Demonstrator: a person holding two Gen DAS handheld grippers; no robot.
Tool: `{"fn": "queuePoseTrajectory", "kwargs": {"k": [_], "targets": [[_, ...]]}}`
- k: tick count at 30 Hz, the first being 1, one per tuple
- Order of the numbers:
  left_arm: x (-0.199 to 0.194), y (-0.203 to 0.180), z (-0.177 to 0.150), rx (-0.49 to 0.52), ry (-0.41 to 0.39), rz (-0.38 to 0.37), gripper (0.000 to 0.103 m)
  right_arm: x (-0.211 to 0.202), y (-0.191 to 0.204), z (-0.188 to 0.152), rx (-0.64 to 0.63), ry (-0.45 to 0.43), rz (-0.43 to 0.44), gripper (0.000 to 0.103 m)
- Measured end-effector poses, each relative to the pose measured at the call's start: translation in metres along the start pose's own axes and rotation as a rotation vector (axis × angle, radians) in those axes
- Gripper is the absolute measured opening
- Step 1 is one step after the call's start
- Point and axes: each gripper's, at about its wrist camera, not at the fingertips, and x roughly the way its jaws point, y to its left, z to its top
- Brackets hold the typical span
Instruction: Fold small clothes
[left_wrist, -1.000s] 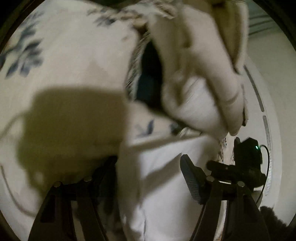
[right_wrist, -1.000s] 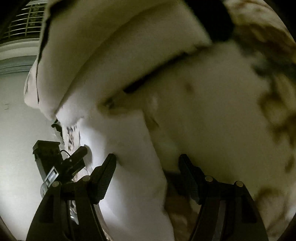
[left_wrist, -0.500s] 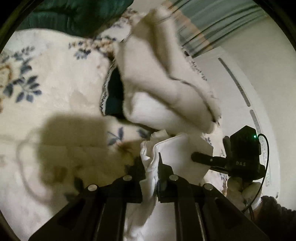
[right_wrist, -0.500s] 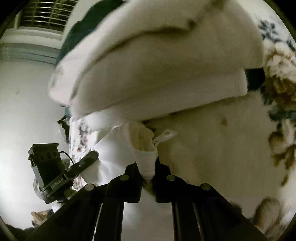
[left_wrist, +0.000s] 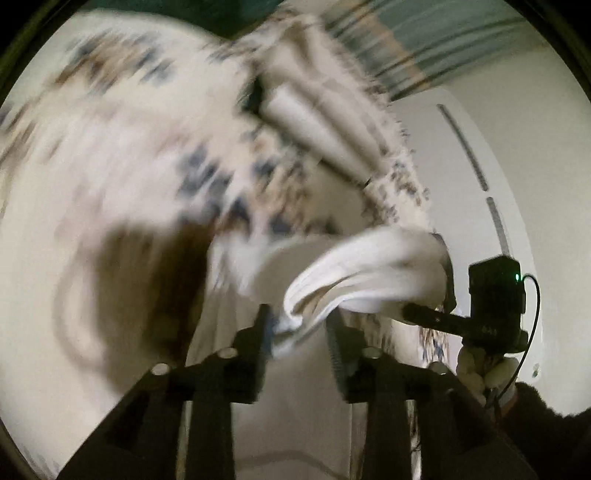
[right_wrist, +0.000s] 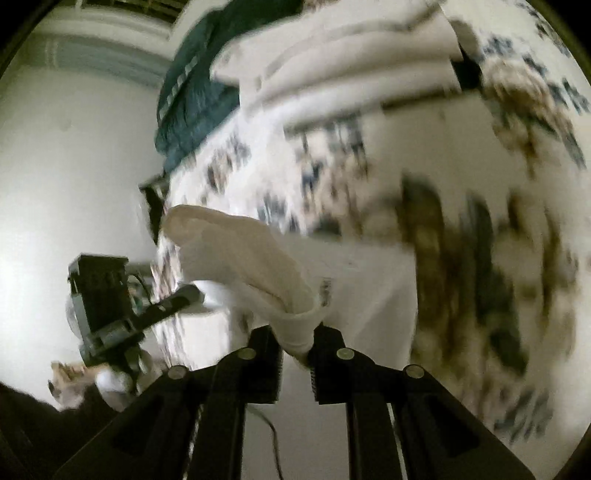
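A small white garment (left_wrist: 373, 269) hangs stretched in the air between my two grippers, above a floral bedspread (left_wrist: 122, 162). My left gripper (left_wrist: 299, 328) has one end of it between its fingers, jaws partly apart around the bunched cloth. My right gripper (right_wrist: 295, 339) is shut on the other end of the white garment (right_wrist: 251, 258). Each gripper shows in the other's view: the right one (left_wrist: 495, 306) at right, the left one (right_wrist: 107, 302) at left. Both views are blurred by motion.
A stack of folded cream clothes (left_wrist: 325, 122) lies on the bedspread behind, also in the right wrist view (right_wrist: 347, 59). A dark green blanket (right_wrist: 192, 99) lies at the bed's far side. White wall (right_wrist: 66, 173) beside the bed.
Both grippers closed on the white garment a second ago, then lifted it off the bed. Now both have swung up and back, and the left jaws stand wider than half a second ago.
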Motion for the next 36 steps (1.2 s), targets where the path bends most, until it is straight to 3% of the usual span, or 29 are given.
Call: {"fn": "queuePoseTrajectory", "kwargs": {"k": [1,2,6,11,14,18,21,26,30,36], "targets": [[-0.006,0.01,-0.016,-0.04,0.012,0.014,0.048,0.002,-0.005,-0.02,0.014,0.043,-0.019,0.032],[-0.01,0.018,-0.027,-0.07,0.017,0.023,0.048,-0.001,-0.011,-0.036,0.02,0.062,-0.029,0.041],[-0.03,0.044,-0.055,-0.191,0.025,0.069,0.048,-0.003,-0.026,-0.083,0.07,0.142,-0.084,0.055],[-0.027,0.04,-0.04,-0.199,0.006,0.097,0.049,-0.009,-0.04,-0.086,0.203,0.069,-0.06,0.06],[-0.002,0.025,-0.02,-0.128,-0.014,0.12,0.049,-0.01,-0.038,-0.074,0.254,-0.001,-0.087,0.06],[0.045,0.001,0.001,-0.018,0.023,0.212,0.049,0.016,-0.022,-0.046,0.264,-0.078,-0.162,0.059],[0.071,-0.005,-0.006,0.066,0.075,0.298,0.049,0.05,-0.007,-0.04,0.184,-0.036,-0.357,0.055],[0.085,0.007,-0.043,0.103,0.168,0.356,0.049,0.075,-0.005,-0.069,0.16,0.06,-0.463,0.052],[0.065,0.01,-0.052,0.045,0.156,0.318,0.049,0.069,-0.008,-0.08,0.196,0.044,-0.447,0.052],[-0.002,-0.005,-0.065,-0.032,0.057,0.214,0.049,0.013,-0.004,-0.095,0.29,0.007,-0.292,0.054]]}}
